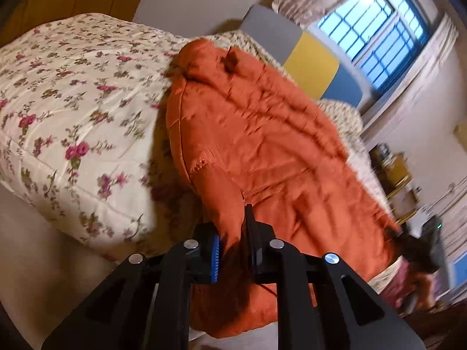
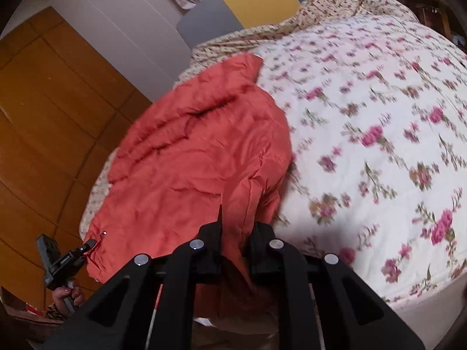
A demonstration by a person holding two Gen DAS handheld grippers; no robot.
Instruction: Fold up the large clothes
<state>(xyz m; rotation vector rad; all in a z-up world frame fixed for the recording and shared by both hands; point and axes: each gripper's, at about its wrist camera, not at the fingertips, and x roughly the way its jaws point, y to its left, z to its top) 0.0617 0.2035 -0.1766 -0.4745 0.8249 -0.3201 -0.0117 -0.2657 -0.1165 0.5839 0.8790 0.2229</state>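
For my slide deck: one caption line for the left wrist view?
Left gripper shut on the near hem of an orange padded jacket spread over a floral quilt.

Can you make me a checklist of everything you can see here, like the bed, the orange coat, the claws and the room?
Surface: bed under a floral quilt.
Job's things: orange padded coat spread on the quilt, near edge lifted.
Clutter: nothing seen on the bed; blurred items on a side stand.
Grippers: left claw shut on the coat's edge; right claw shut on the coat's edge too.
Cables: nothing seen.
Surroundings: barred window, curtains, wooden wardrobe, yellow, blue and grey headboard.
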